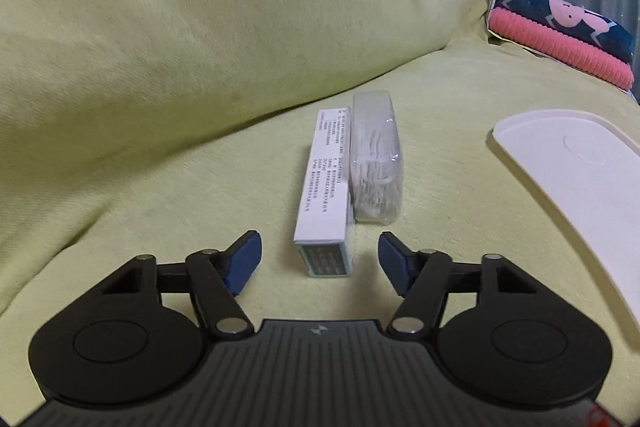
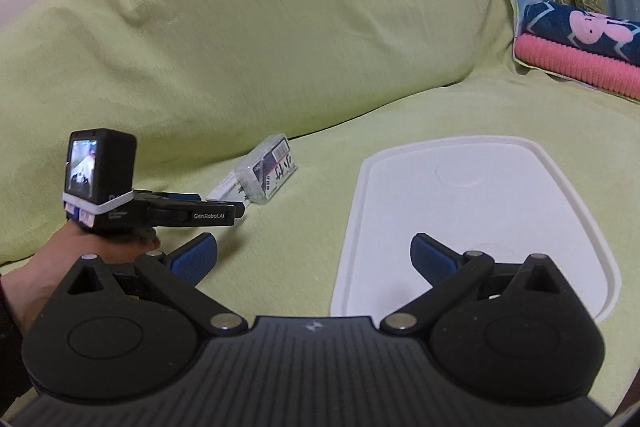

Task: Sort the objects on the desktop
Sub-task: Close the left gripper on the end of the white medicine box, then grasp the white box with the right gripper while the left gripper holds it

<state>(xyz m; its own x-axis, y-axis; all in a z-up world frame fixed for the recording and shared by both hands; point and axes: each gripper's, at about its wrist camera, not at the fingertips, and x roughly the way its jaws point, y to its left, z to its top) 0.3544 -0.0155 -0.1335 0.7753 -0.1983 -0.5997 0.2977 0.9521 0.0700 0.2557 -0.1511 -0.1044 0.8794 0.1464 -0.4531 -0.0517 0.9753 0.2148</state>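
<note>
A long white printed box (image 1: 325, 187) lies on the green sofa seat, and a clear plastic case (image 1: 375, 157) of white pieces lies against its right side. My left gripper (image 1: 320, 257) is open just short of the box's near end, its blue pads on either side of it. In the right wrist view the clear case (image 2: 268, 173) shows a barcode label, with the box (image 2: 224, 191) partly hidden behind the left gripper's body. My right gripper (image 2: 314, 259) is open and empty above the near left edge of a white tray (image 2: 560, 187).
The white tray (image 1: 580, 195) lies on the seat to the right of the two items. The sofa's green back cushion (image 1: 220, 7) rises behind them. Folded pink and dark-blue towels (image 2: 580, 47) sit at the far right. A hand (image 2: 60, 251) holds the left gripper.
</note>
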